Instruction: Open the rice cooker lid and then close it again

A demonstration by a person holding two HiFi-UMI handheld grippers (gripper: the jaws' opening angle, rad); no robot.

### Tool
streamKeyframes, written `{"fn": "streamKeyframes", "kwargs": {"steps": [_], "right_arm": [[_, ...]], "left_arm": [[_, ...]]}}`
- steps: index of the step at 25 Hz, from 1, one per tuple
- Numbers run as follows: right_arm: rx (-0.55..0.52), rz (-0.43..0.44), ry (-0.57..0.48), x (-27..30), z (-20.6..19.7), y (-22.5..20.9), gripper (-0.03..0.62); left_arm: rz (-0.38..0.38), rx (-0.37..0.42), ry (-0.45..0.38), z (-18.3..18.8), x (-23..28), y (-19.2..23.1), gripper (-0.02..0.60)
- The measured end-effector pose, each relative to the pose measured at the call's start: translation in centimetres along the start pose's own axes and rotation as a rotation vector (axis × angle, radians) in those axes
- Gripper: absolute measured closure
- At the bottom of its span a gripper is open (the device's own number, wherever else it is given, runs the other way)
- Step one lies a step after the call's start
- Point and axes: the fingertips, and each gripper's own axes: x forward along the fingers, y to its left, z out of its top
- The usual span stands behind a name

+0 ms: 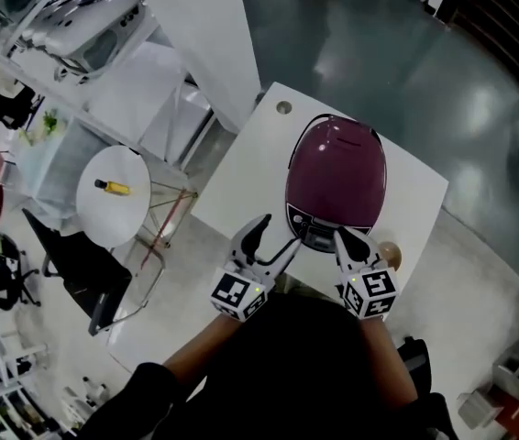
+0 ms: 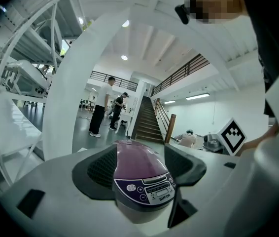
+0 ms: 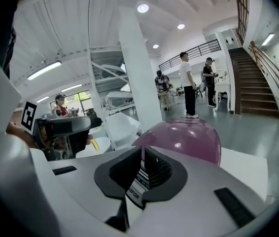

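The glossy purple rice cooker on a white square table reads "SUFOR". The left gripper is released; the right gripper is clenched, empty.

Bright indoor light, ceiling lamps, floor glare, fisheye-warped dark corners

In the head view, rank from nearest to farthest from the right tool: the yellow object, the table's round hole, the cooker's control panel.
1. Control panel, at the right tool's tips.
2. Round hole, white table's far corner.
3. Yellow object, on the round side table, far left.
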Motion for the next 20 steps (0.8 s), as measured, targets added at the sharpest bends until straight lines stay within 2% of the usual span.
{"fn": "streamKeyframes", "kwargs": {"steps": [5, 15, 20], "right_arm": [[-0.024, -0.019, 0.043, 1.3, -0.6, -0.4, 0.588], [-0.065, 0.006, 0.150, 4.4, -2.5, 0.6, 0.588], [-0.079, -0.026, 0.213, 4.9, -4.1, 0.4, 0.588]], "left_arm": [[-0.004, -0.014, -0.009, 0.3, 0.1, 0.9, 0.305], [-0.008, -0.013, -0.032, 1.7, -0.1, 3.8, 0.305], [-0.020, -0.012, -0.016, 1.7, -0.7, 4.8, 0.305]]}}
